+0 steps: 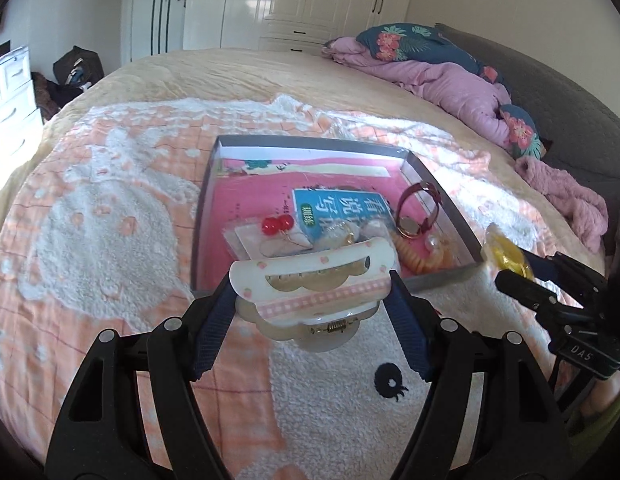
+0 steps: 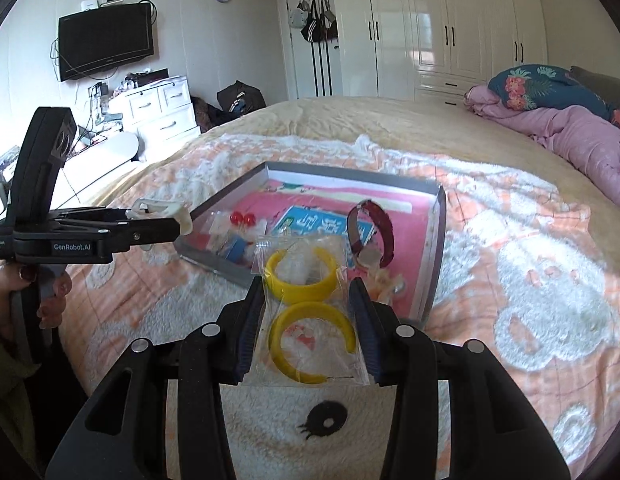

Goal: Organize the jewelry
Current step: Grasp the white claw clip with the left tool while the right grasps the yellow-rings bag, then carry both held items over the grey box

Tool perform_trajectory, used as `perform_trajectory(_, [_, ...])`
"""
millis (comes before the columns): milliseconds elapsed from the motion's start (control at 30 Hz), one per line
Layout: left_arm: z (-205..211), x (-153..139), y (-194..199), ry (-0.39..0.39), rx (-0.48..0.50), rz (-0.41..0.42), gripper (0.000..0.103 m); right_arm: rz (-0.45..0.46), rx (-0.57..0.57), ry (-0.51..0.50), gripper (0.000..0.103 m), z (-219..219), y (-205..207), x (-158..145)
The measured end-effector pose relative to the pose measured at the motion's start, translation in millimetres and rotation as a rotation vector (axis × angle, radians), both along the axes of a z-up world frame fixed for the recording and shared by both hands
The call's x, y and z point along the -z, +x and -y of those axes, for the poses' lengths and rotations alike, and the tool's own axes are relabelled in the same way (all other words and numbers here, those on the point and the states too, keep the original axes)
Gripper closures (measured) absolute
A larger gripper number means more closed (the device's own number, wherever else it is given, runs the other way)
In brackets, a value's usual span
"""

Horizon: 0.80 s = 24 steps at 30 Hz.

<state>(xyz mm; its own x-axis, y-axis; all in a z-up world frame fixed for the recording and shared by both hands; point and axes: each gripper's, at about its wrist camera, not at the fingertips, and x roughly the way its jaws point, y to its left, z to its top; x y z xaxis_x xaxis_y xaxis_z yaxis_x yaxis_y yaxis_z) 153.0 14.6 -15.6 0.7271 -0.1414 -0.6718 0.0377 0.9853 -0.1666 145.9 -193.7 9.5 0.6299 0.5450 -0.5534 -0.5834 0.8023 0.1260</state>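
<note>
Meanwhile, bedside: both loads hover ahead of the tray (image 1: 442, 196).
Left gripper (image 1: 310, 288): pinching hair claw (image 1: 310, 280).
Right gripper (image 2: 308, 304): clamping earring bag (image 2: 306, 300).
Risk: slick bag may slip.

right gripper (image 2: 308, 300): clamps bagged yellow earrings (image 2: 306, 304) | above blanket (image 2: 510, 280), near tray (image 2: 436, 248)

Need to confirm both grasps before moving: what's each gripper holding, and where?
Left gripper: white hair claw, pinched at its ends. Right gripper: clear bag of yellow earrings, by its side edges.
</note>
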Motion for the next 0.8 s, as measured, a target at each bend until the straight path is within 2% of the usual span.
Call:
perform_trajectory(333, [-18,1,25,0.036,-0.053,-0.009,0.038,0.038,-0.014,-0.011,0.062,-7,31,-12])
perform_trajectory(800, [-31,22,52,0.087,-0.087,-0.068,0.038,0.017,-0.047,-0.031,0.062,-28,63,-5])
